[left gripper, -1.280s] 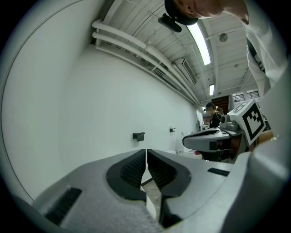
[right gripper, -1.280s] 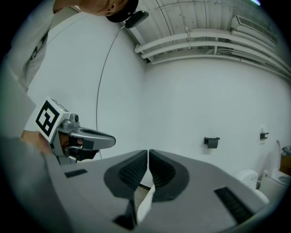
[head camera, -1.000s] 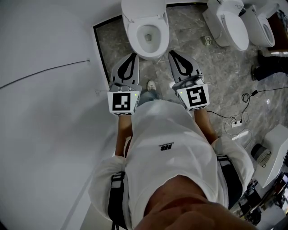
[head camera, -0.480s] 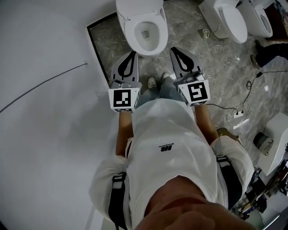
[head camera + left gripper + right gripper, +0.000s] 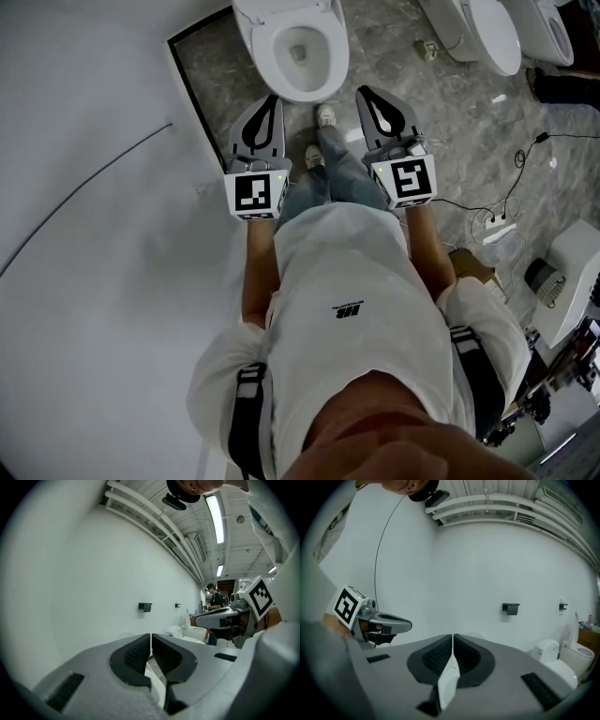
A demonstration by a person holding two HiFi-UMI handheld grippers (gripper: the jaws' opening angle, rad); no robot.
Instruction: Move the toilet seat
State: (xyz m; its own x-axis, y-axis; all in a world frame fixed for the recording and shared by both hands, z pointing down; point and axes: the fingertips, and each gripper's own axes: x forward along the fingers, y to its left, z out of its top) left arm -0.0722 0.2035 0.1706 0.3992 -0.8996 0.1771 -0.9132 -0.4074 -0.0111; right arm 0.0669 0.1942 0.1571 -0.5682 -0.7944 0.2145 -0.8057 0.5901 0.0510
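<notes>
A white toilet (image 5: 292, 89) stands at the top of the head view, its bowl uncovered and its seat ring (image 5: 332, 66) lying flat on the rim. My left gripper (image 5: 274, 97) is shut, its tips over the floor just short of the bowl's front left. My right gripper (image 5: 360, 90) is shut too, beside the bowl's front right. Neither touches the seat. In the left gripper view the jaws (image 5: 151, 634) meet with nothing held; in the right gripper view the jaws (image 5: 453, 635) also meet empty.
A white wall (image 5: 94, 234) runs close along the left. Two more toilets (image 5: 478, 33) stand at the upper right. Cables and a power strip (image 5: 497, 225) lie on the marble floor at right. The person's shoes (image 5: 323, 117) are between the grippers. A paper holder (image 5: 511, 608) hangs on the wall.
The toilet has slid toward the top of the head view. The person's legs and a shoe have come into sight between the grippers. Both grippers stay shut and side by side.
</notes>
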